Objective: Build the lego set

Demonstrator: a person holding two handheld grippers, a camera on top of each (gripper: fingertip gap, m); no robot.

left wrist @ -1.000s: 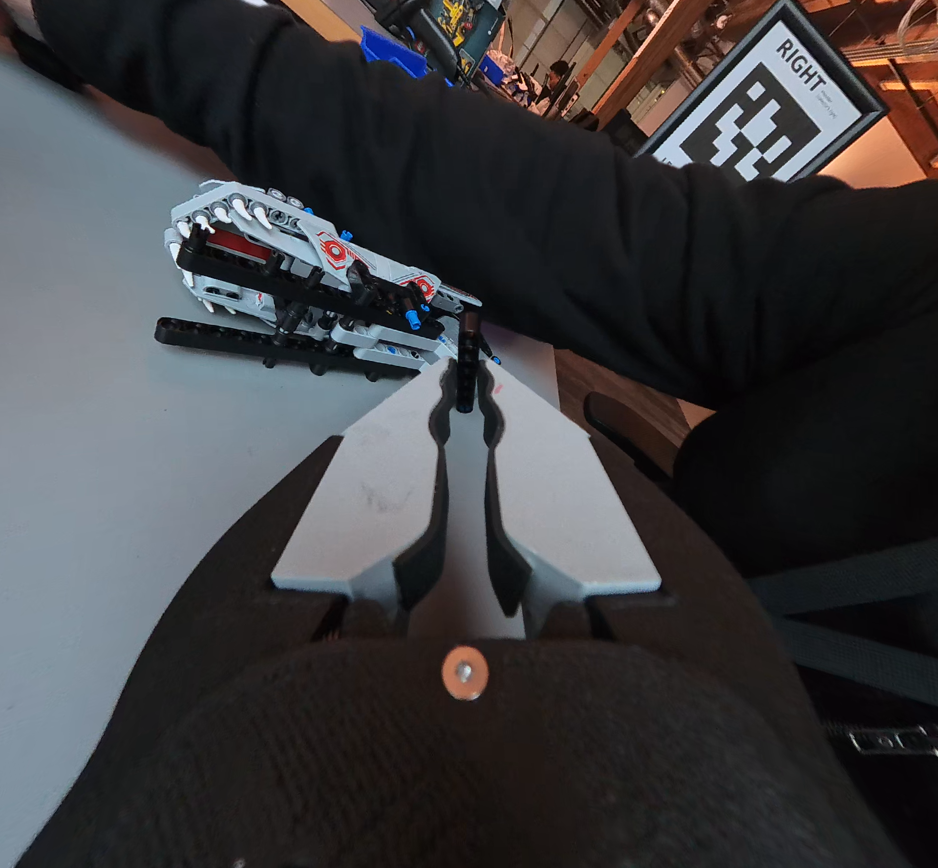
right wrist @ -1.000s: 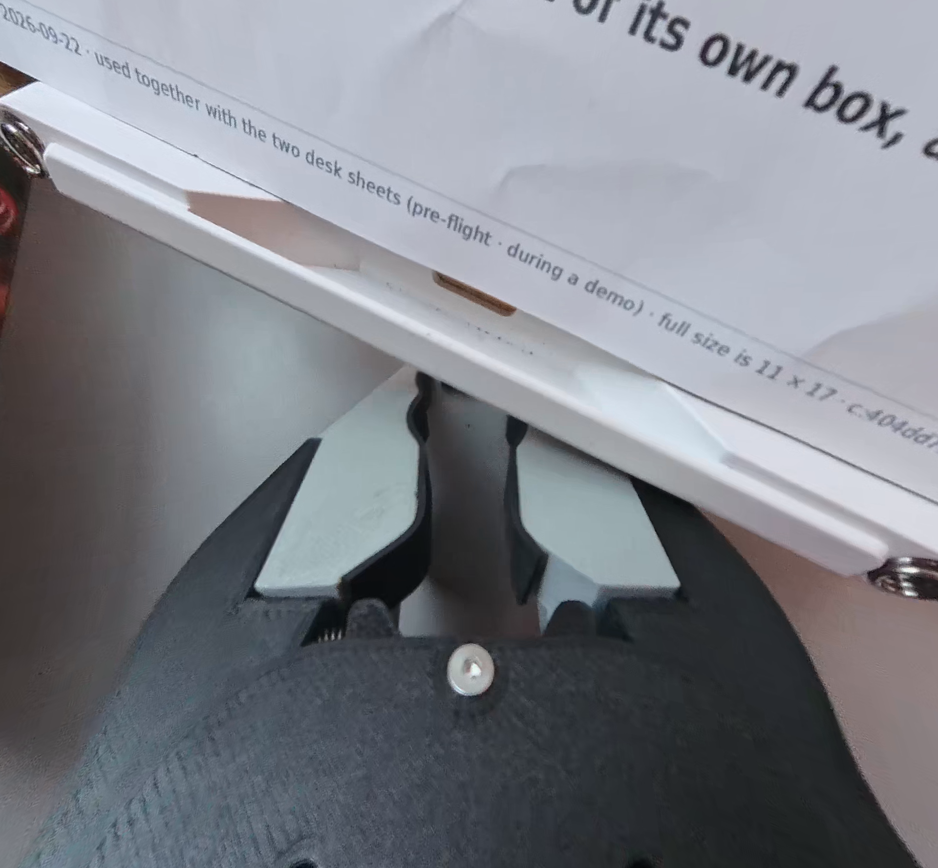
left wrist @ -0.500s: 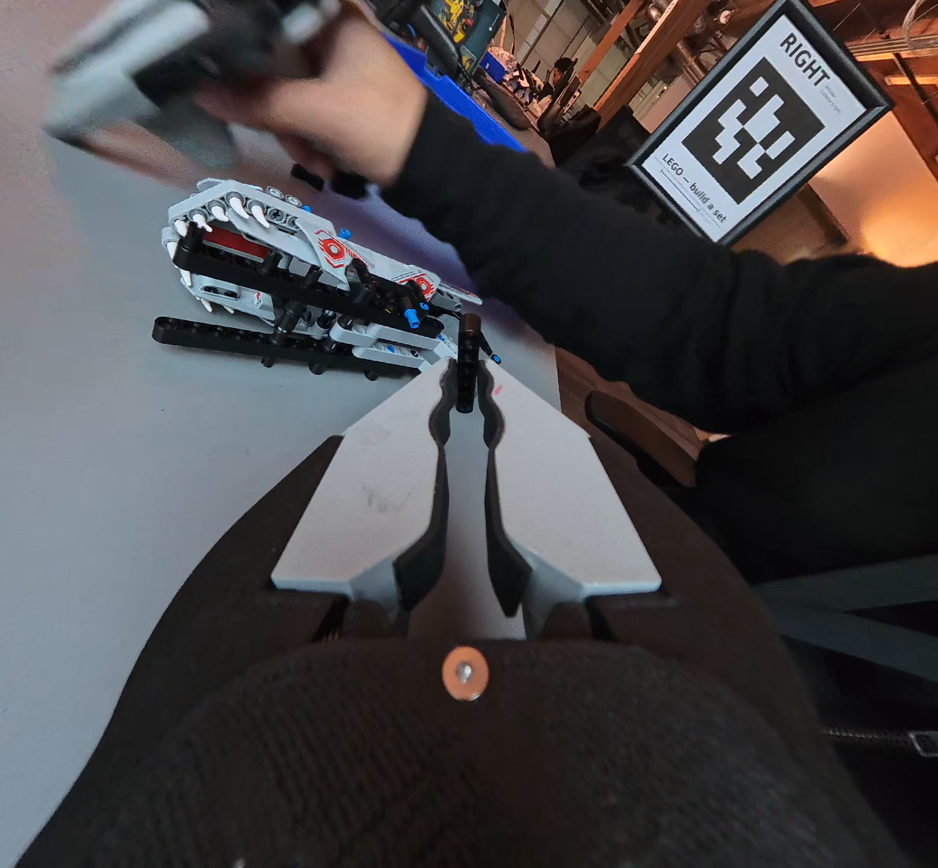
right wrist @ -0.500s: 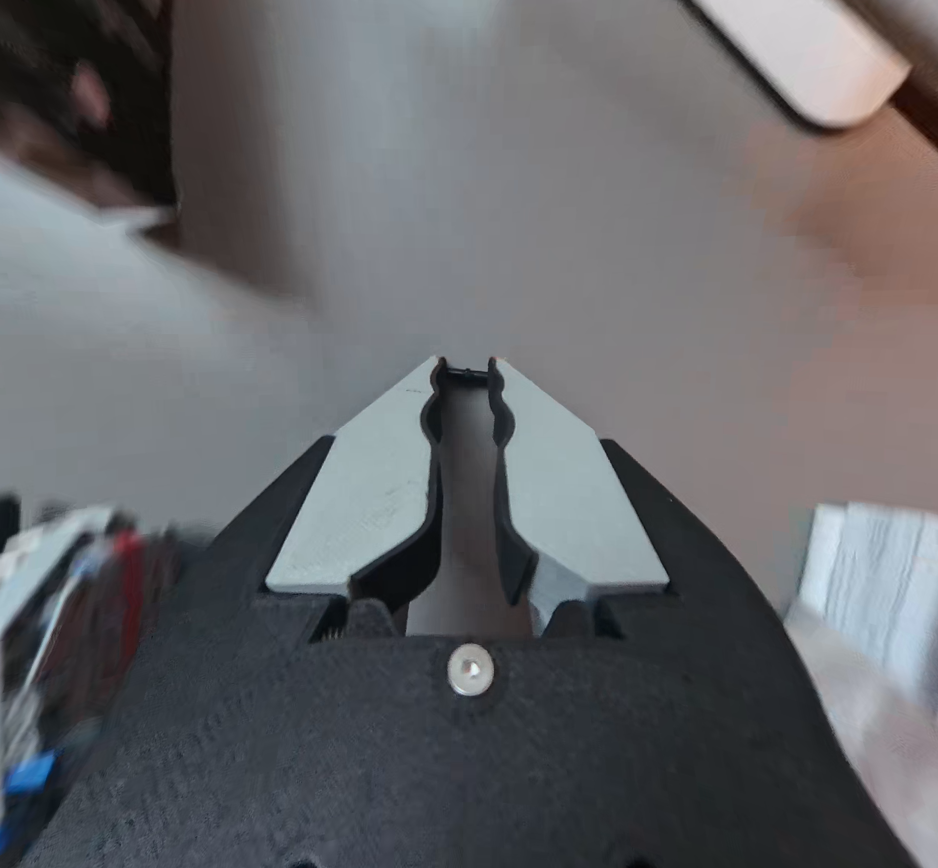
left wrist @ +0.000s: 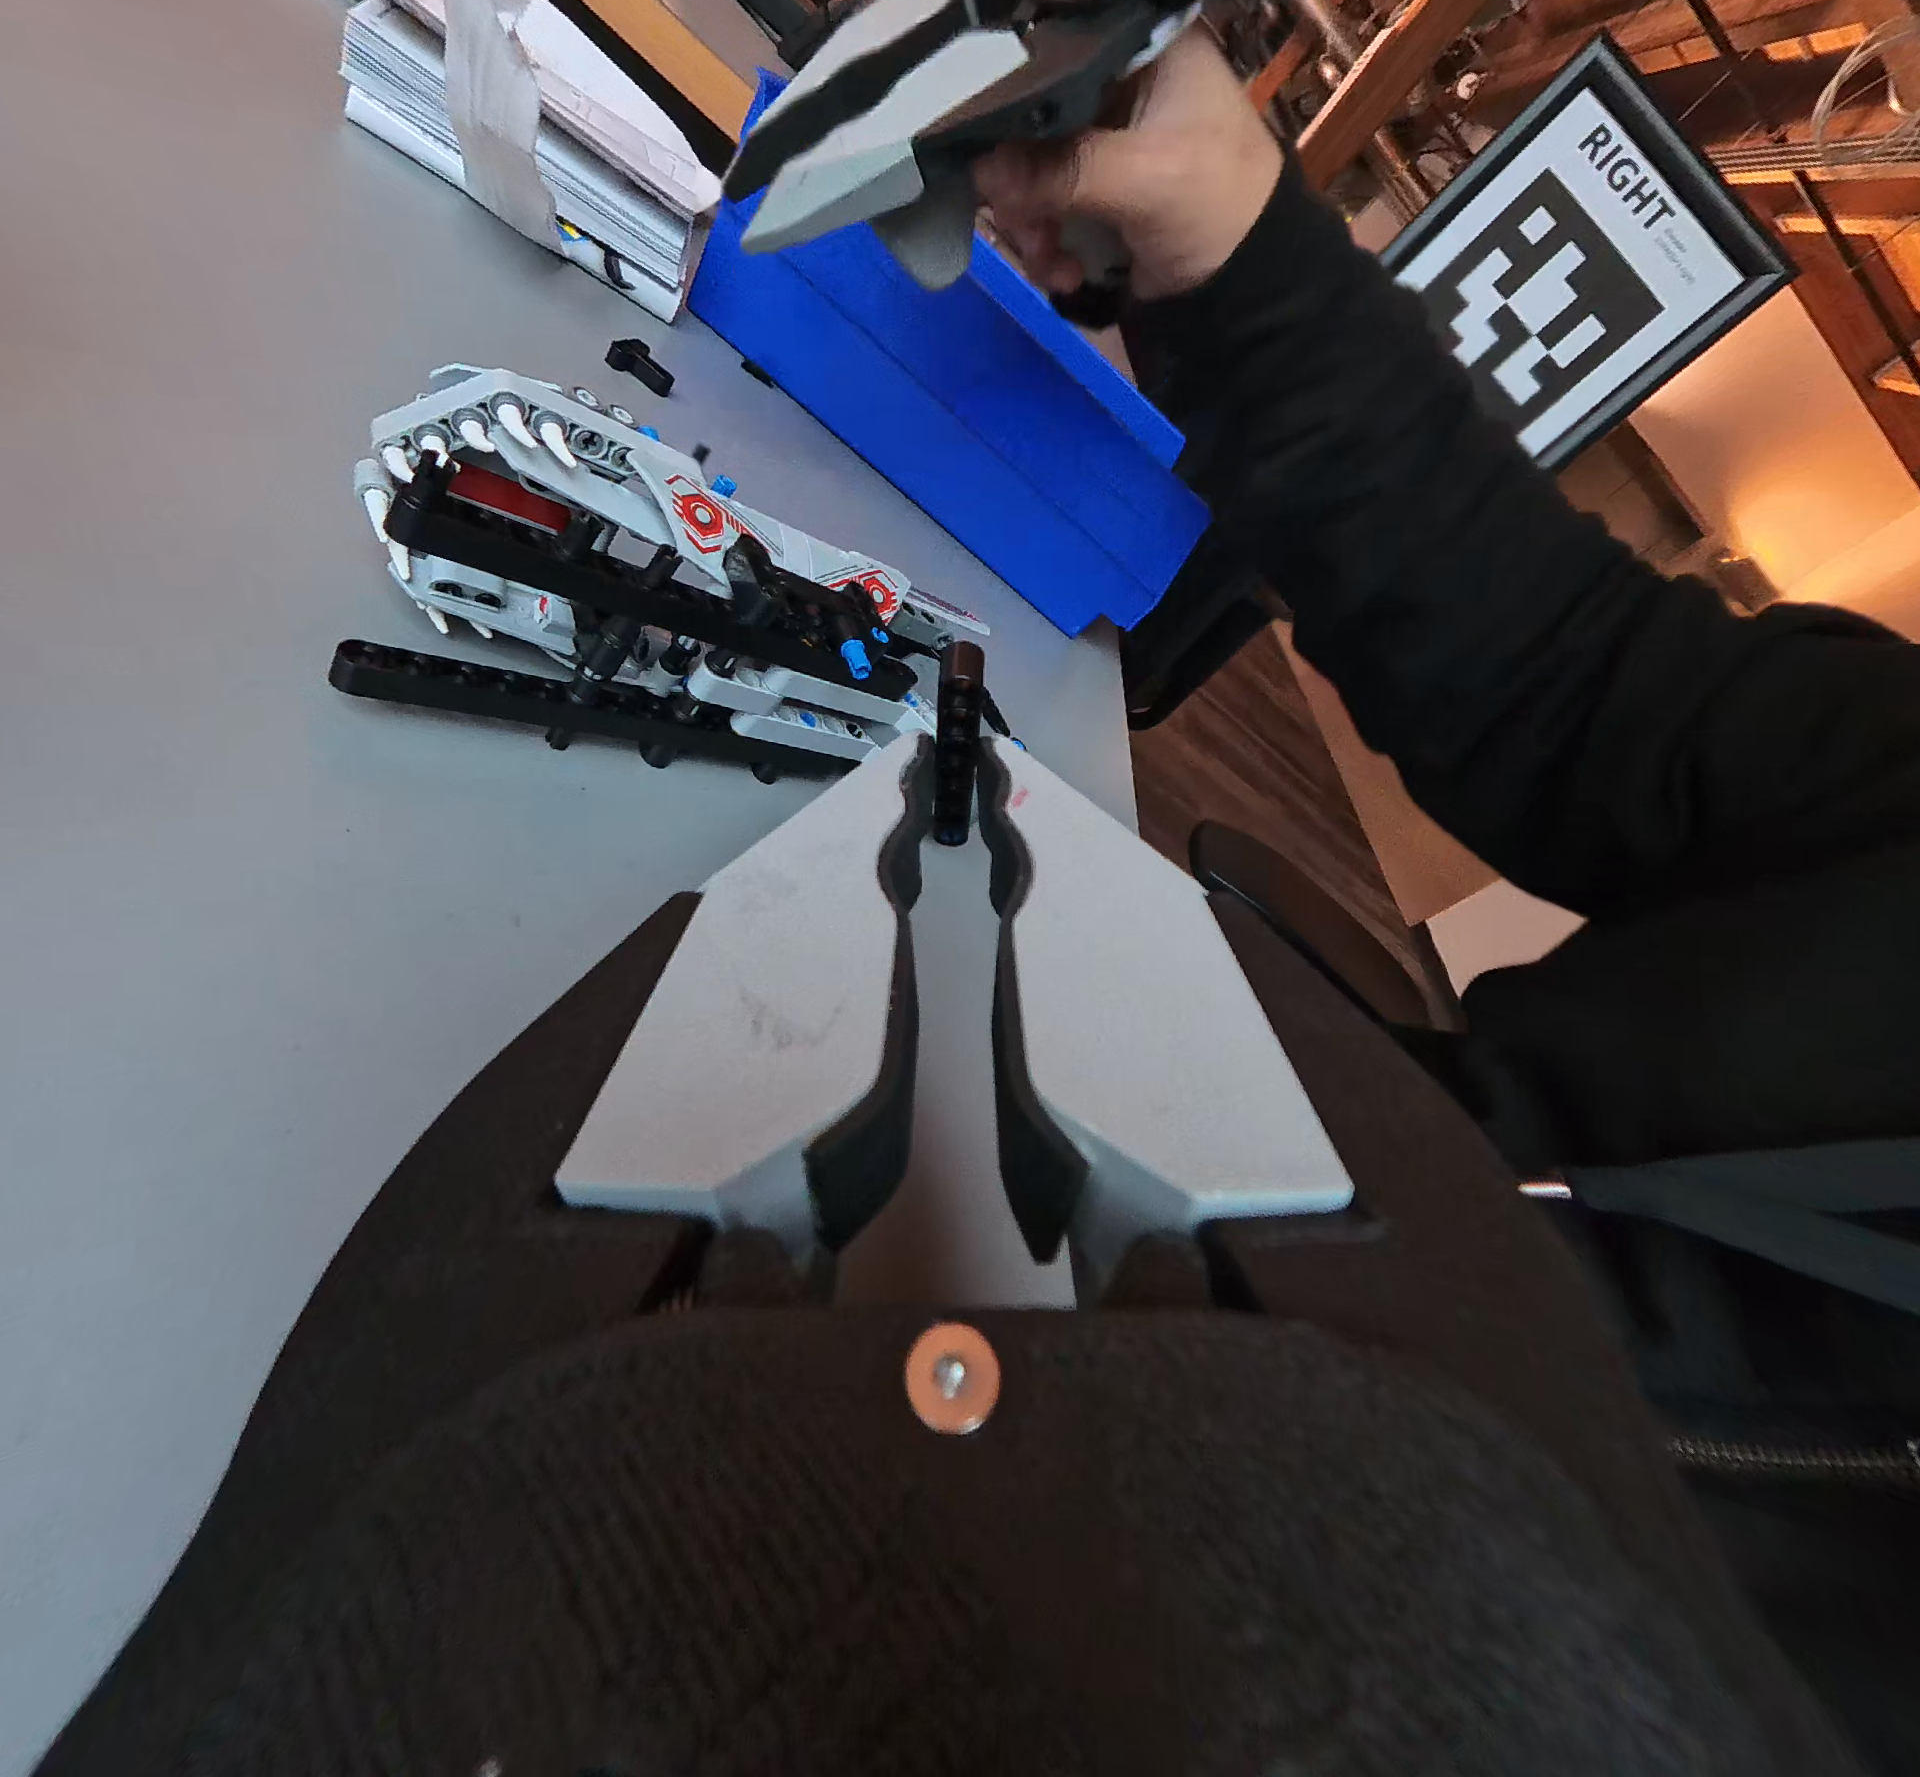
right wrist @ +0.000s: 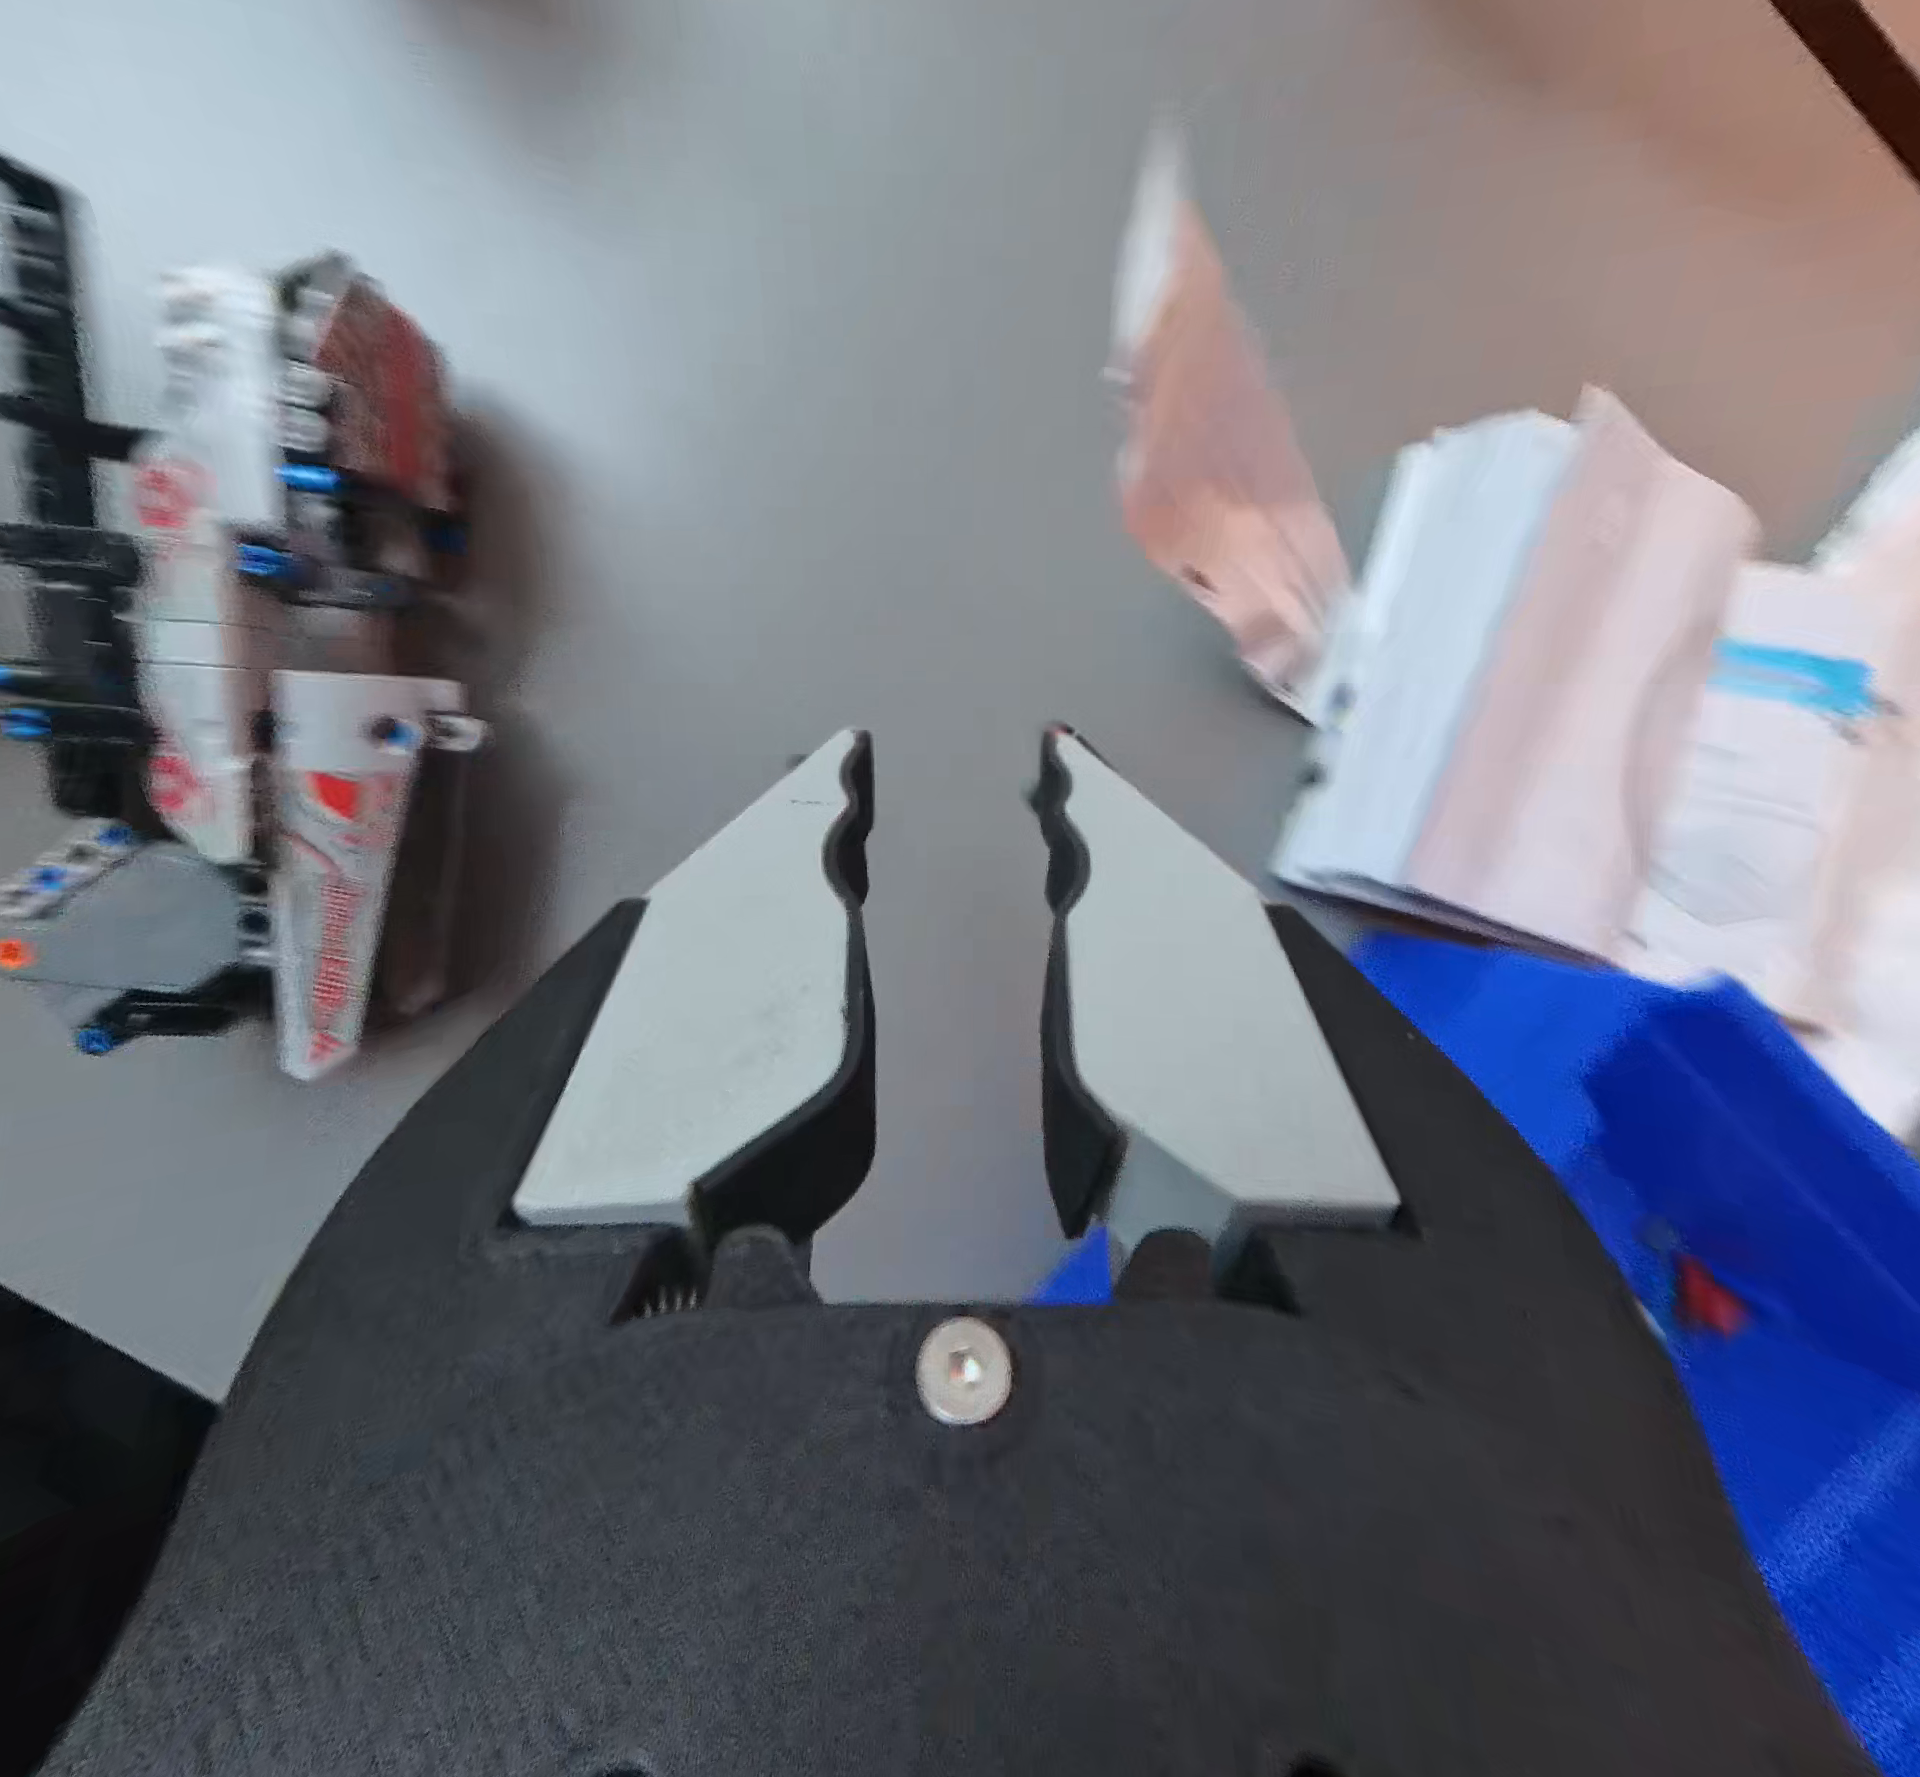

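Note:
A grey, white, black and red lego model [left wrist: 623,564] with white teeth lies on the grey table [left wrist: 208,896]. My left gripper [left wrist: 956,759] is shut on a short black studded beam [left wrist: 962,688] at the model's near end, low over the table. My right gripper [right wrist: 951,761] is open and empty, held in the air. It shows in the left wrist view [left wrist: 831,148] above the blue bin [left wrist: 935,397]. The right wrist view is blurred, with the model [right wrist: 260,636] at its left.
A stack of booklets [left wrist: 499,96] lies behind the bin, also in the right wrist view [right wrist: 1558,688] beside a plastic bag [right wrist: 1205,439]. A small black piece [left wrist: 639,363] lies near the model. A framed marker sign [left wrist: 1579,252] stands right. The table edge [left wrist: 1122,719] is close. One gripper's finger ends stand about 25 cm off the other's.
My right gripper has swung away from the white paper stand to above the blue bin, and its jaws have opened wider. My left gripper has not moved.

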